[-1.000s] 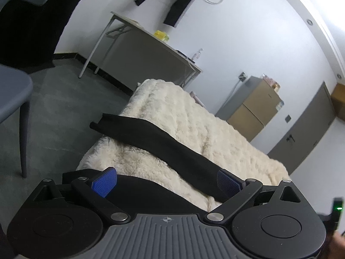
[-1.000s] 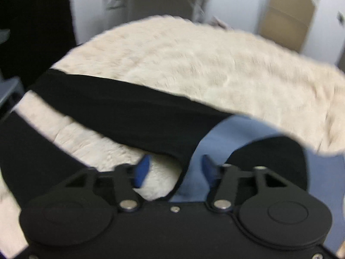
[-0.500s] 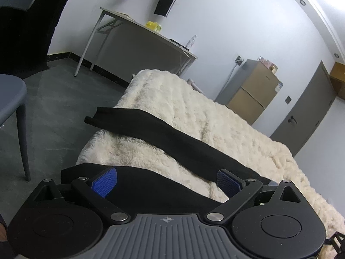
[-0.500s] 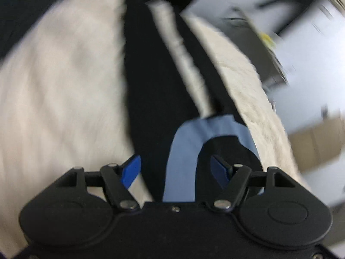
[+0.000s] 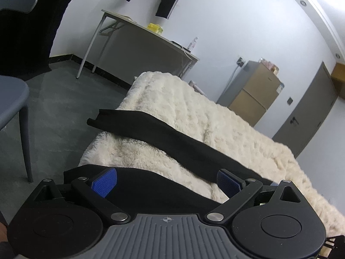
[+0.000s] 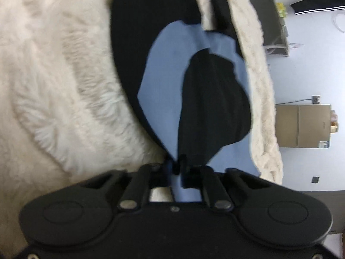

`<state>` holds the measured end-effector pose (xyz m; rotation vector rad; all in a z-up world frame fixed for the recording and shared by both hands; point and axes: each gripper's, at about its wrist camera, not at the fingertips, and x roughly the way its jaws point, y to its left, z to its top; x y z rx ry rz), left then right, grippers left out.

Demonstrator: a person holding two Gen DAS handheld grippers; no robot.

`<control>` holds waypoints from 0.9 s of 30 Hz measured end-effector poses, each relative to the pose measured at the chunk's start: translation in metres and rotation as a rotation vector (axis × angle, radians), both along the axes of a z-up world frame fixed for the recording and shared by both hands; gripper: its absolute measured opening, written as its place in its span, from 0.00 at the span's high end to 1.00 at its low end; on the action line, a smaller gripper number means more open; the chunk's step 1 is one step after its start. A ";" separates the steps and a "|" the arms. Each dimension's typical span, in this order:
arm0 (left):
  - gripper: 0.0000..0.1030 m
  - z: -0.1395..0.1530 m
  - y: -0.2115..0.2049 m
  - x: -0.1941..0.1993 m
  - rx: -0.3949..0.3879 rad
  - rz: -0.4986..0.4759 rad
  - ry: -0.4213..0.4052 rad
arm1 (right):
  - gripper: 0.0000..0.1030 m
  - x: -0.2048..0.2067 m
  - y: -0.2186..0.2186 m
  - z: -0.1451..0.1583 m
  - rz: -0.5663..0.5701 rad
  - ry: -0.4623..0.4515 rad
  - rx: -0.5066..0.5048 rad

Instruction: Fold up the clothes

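Right wrist view: right hand-held gripper (image 6: 177, 166) is clamped on the black garment with pale blue lining (image 6: 207, 99), spread on the cream fleece-covered bed (image 6: 54, 90). Left hand-held gripper (image 5: 166, 182) gapes over a trouser leg near the bed's edge; pinch there, then lift evenly.

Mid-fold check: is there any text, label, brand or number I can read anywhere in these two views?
None is readable.
Sticker on the brown cabinet: too small and blurred to read.
Yellow box on the desk: no legible print.
Black garment: no tag or print in view.
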<state>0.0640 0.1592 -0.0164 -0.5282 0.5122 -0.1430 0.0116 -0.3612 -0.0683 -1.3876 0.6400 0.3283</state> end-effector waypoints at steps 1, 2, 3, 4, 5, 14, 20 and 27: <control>0.05 -0.001 0.002 0.000 -0.011 0.006 0.000 | 0.98 0.005 -0.001 0.008 0.007 -0.024 0.002; 0.05 -0.001 0.004 0.000 -0.023 0.011 0.000 | 0.98 0.010 -0.002 0.015 0.014 -0.047 0.004; 0.05 -0.001 0.006 0.000 -0.033 0.016 0.000 | 0.98 0.015 -0.003 0.023 0.020 -0.071 0.005; 0.05 -0.002 0.007 0.000 -0.039 0.019 -0.001 | 0.98 0.022 -0.003 0.031 0.026 -0.091 0.006; 0.05 -0.002 0.008 0.000 -0.045 0.021 -0.002 | 0.98 0.032 -0.003 0.040 0.032 -0.106 0.007; 0.05 -0.001 0.009 0.001 -0.050 0.035 0.005 | 0.99 0.153 0.000 0.095 0.069 -0.024 -0.006; 0.05 -0.002 0.005 0.004 -0.025 0.030 0.022 | 0.98 0.232 -0.016 0.067 -0.020 0.156 -0.011; 0.05 -0.004 -0.005 0.008 0.026 0.017 0.044 | 0.37 0.271 -0.049 0.047 -0.075 0.182 -0.049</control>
